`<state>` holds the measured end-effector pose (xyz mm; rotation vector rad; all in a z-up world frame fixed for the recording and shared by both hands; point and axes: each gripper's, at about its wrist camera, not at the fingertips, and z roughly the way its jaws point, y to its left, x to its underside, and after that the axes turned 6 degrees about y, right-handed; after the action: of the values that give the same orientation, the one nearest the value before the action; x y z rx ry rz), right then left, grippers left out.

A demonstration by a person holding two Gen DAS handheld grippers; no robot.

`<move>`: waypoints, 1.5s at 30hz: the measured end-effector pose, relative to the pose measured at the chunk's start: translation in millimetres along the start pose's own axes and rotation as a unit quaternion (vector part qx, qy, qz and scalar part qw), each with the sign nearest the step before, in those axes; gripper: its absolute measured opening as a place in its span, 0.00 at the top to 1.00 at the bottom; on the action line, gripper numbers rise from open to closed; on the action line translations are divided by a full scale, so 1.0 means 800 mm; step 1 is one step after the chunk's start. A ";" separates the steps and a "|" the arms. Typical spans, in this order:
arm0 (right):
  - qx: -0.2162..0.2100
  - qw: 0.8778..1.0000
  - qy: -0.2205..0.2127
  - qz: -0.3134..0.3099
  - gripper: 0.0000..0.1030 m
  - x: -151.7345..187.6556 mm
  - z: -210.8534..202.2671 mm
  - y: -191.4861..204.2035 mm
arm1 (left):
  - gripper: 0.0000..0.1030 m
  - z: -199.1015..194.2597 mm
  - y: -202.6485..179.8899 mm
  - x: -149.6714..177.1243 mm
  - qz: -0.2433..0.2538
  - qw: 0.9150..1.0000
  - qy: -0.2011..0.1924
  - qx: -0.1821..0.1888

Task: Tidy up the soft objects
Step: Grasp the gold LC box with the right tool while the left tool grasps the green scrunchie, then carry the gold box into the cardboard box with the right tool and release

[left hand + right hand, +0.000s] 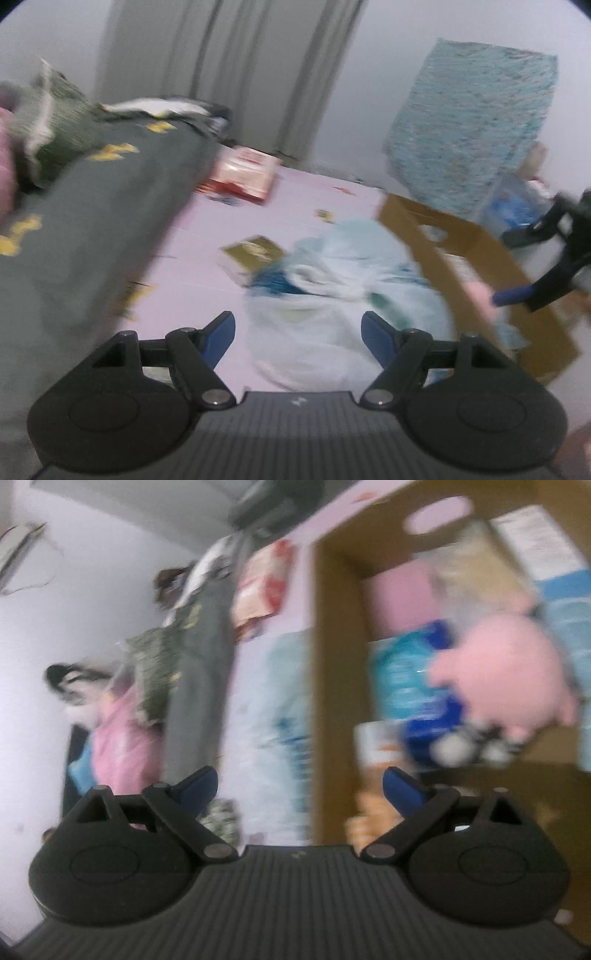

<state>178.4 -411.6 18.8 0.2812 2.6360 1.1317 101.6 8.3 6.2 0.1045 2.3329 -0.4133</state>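
Observation:
In the left wrist view a heap of pale blue and white cloth (332, 295) lies on the pink sheet just ahead of my left gripper (297, 325), which is open and empty. The brown cardboard box (461, 251) stands to the right of the heap. Over the box, one blue fingertip (511, 296) of the other gripper shows beside a pink plush (480, 291). In the right wrist view, which is tilted and blurred, my right gripper (299, 782) is open with nothing between its fingers. The pink plush (509, 675) lies inside the box (332, 664), beyond the fingers.
A grey blanket with yellow marks (92, 221) fills the left side. A red and white package (243, 173), a gold card (255, 251) and a teal patterned bundle (472, 136) sit further back. Blue packs (417, 686) are in the box. A pink bag (118, 738) lies by the blanket.

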 end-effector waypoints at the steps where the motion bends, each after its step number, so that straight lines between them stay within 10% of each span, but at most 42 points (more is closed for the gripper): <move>1: -0.007 1.000 0.008 -0.011 0.06 -0.002 0.008 0.013 | 0.26 -0.003 0.004 0.003 0.003 1.000 -0.009 -0.022; 11: -0.064 0.985 0.114 -0.117 0.06 -0.012 0.143 0.139 | 0.26 -0.015 0.051 0.045 -0.001 0.994 0.014 -0.109; 29: 0.229 0.906 0.147 -0.323 0.02 -0.117 0.374 0.222 | 0.36 0.069 0.070 0.048 0.015 0.982 0.095 -0.165; 35: 0.256 0.888 0.161 -0.347 0.06 -0.112 0.399 0.209 | 0.61 0.070 0.075 0.046 0.012 0.983 0.082 -0.161; 39: 0.266 0.879 0.148 -0.367 0.30 -0.108 0.393 0.208 | 0.72 0.067 0.076 0.043 0.001 0.985 0.075 -0.154; 45: 0.234 0.894 0.131 -0.358 0.31 -0.111 0.375 0.208 | 0.77 0.057 0.072 0.039 0.003 0.985 0.059 -0.160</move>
<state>368.0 -119.2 -44.5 -0.7602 2.7965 0.3010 121.0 46.3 -60.8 -0.0210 2.4827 -0.0263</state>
